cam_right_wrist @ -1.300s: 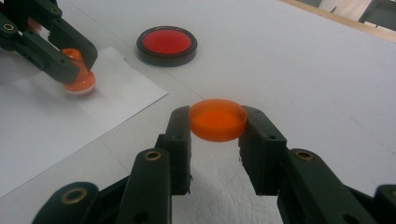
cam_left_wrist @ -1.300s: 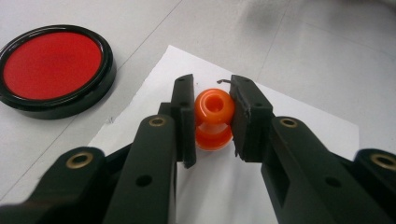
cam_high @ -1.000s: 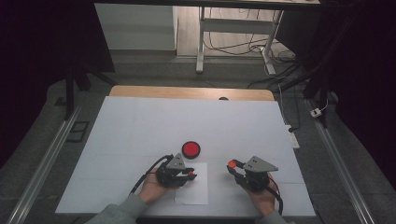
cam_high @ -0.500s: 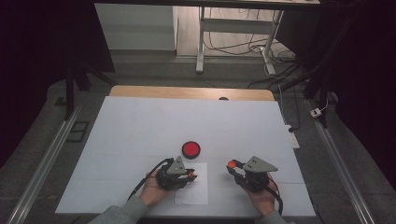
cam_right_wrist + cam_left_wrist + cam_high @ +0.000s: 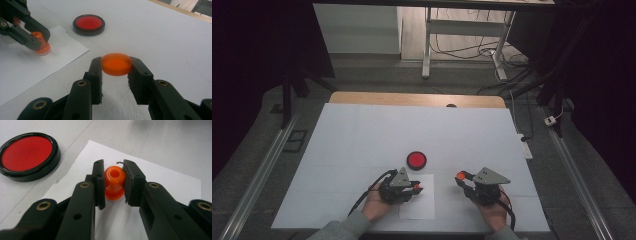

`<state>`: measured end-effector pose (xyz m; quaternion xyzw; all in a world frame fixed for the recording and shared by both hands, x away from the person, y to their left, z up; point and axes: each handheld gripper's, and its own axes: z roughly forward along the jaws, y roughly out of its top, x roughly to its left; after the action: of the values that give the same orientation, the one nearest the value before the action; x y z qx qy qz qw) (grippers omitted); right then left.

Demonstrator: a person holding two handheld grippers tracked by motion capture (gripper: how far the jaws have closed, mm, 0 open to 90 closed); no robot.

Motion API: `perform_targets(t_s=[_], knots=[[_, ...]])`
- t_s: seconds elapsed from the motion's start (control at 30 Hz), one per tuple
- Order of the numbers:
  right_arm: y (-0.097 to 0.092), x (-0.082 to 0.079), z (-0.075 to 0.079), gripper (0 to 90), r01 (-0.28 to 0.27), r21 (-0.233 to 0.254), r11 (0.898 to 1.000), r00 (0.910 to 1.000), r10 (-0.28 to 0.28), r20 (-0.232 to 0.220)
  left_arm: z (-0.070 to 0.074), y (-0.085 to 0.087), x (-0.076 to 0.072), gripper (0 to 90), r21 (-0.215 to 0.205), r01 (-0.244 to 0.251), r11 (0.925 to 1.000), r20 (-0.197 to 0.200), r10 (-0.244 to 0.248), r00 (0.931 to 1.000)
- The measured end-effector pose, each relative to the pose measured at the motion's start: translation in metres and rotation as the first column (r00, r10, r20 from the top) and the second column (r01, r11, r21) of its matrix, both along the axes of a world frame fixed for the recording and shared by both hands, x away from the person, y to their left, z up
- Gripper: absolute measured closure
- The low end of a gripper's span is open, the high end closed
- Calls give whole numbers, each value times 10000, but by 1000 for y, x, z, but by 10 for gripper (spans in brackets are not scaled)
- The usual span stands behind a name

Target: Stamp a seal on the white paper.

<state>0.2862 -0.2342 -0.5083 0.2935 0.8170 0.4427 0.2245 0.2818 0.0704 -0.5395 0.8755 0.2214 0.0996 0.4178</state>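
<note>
An orange stamp [image 5: 114,182] with a round knob stands upright on a white sheet of paper [image 5: 160,185], and my left gripper [image 5: 114,167] is shut on it from both sides. In the high view the left gripper [image 5: 415,188] sits over the paper [image 5: 422,206] near the table's front edge. My right gripper [image 5: 116,65] is shut on a flat orange round cap [image 5: 116,63] and holds it just above the table. It shows to the right of the paper in the high view [image 5: 460,176]. From the right gripper view, the stamp [image 5: 41,48] rests on the paper.
A round red ink pad in a black case [image 5: 416,159] lies on the white table cover [image 5: 362,135] just beyond the paper; it also appears as the ink pad [image 5: 27,155] and the ink pad [image 5: 88,23]. A wooden table edge [image 5: 412,99] runs along the back.
</note>
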Motion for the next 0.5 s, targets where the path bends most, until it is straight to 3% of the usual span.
perform_targets(t_s=[0.5], knots=[[0, -1, 1, 643, -2, -10, 10000, 10000, 2, 46, 0, -1, -1, 733, -6, 0, 10000, 63, 0, 10000]])
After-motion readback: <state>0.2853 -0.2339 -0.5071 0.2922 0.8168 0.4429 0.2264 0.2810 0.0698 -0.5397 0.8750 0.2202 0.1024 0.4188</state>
